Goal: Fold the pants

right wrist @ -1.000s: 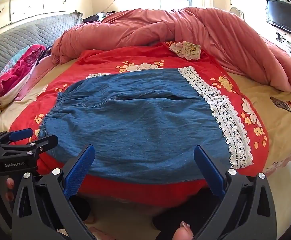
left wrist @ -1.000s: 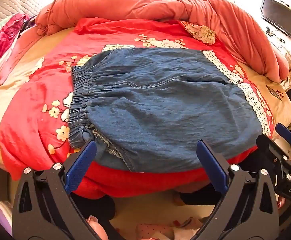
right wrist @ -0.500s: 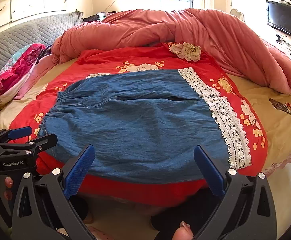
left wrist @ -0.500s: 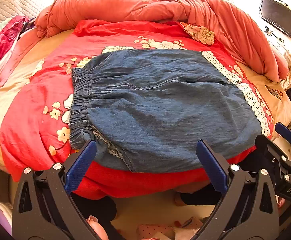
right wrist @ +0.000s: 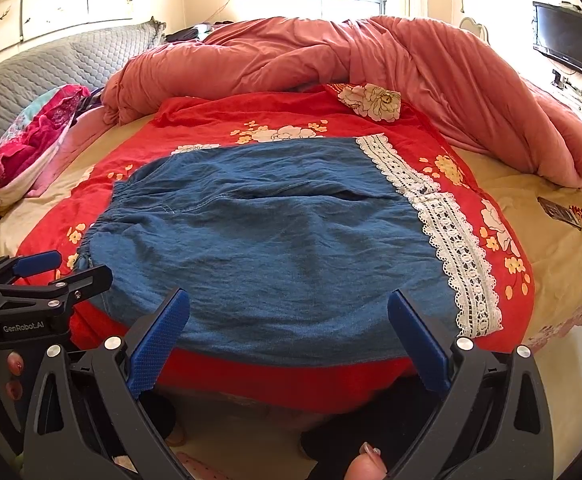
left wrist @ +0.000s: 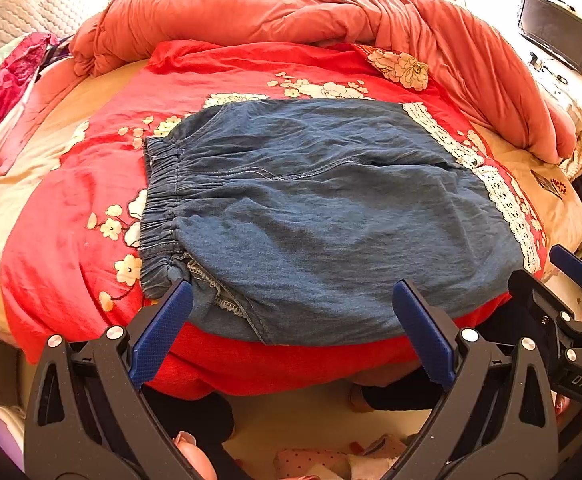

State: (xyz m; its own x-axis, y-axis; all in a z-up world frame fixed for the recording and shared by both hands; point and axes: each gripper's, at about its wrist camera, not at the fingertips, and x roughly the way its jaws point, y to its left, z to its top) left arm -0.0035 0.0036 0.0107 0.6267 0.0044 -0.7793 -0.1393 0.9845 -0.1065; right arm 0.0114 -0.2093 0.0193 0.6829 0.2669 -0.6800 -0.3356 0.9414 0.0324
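While the blue denim pants [left wrist: 323,216] lay flat on the red floral bedspread [left wrist: 71,248] just ahead of both, left tongs [left wrist: 291,320] and right tongs [right wrist: 289,320] were released, empty. Step: pre-grasp. Next: pinch near edge, fold away.

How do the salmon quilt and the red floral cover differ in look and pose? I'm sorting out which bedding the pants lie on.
The salmon quilt is plain and heaped in thick rolls along the far side of the bed; the red floral cover is printed with pale blossoms and spread fairly flat. The denim pants lie on the red floral cover, while the salmon quilt is apart from them. Both are reddish bedding.
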